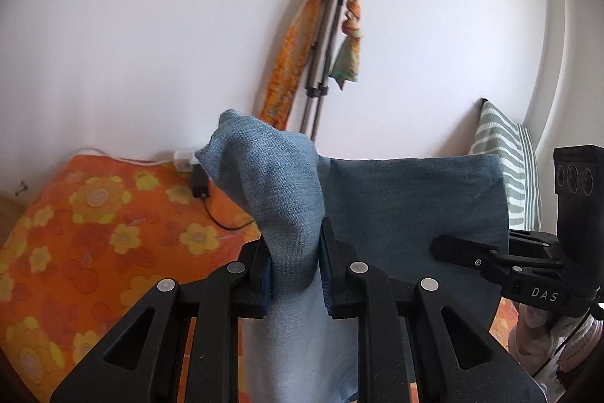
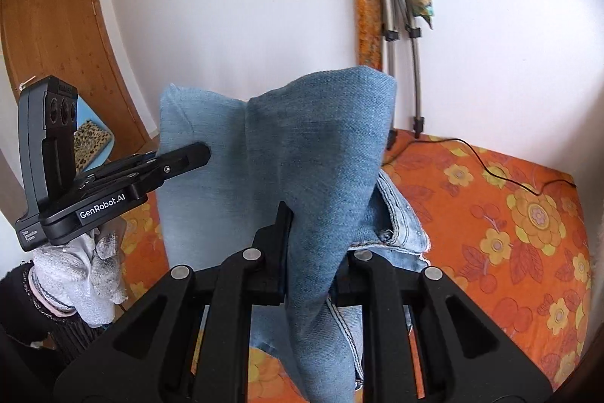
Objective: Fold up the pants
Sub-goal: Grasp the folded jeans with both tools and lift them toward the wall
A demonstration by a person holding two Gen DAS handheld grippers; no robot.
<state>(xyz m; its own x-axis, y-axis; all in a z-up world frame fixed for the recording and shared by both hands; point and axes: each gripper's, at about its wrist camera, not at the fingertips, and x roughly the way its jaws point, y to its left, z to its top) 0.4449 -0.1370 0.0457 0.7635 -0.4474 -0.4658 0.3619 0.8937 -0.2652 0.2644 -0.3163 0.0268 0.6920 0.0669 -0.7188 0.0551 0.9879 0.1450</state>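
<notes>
Mid-fold: the left gripper (image 1: 294, 267) and right gripper (image 2: 313, 252) each clamp the faded blue denim pants (image 2: 287, 146), lifted centre-frame above the orange floral bedspread (image 2: 509, 214); laying them flat likely follows.

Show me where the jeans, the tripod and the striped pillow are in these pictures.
jeans (image 2: 321, 146): right wrist view, the lifted denim fold above the jaws.
tripod (image 1: 321, 40): left wrist view, its bundled legs against the wall.
striped pillow (image 1: 506, 146): left wrist view, its green-and-white face.

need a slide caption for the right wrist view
Right claw pinches lifted blue jeans above an orange floral bedspread while the left claw grips the other side.
</notes>
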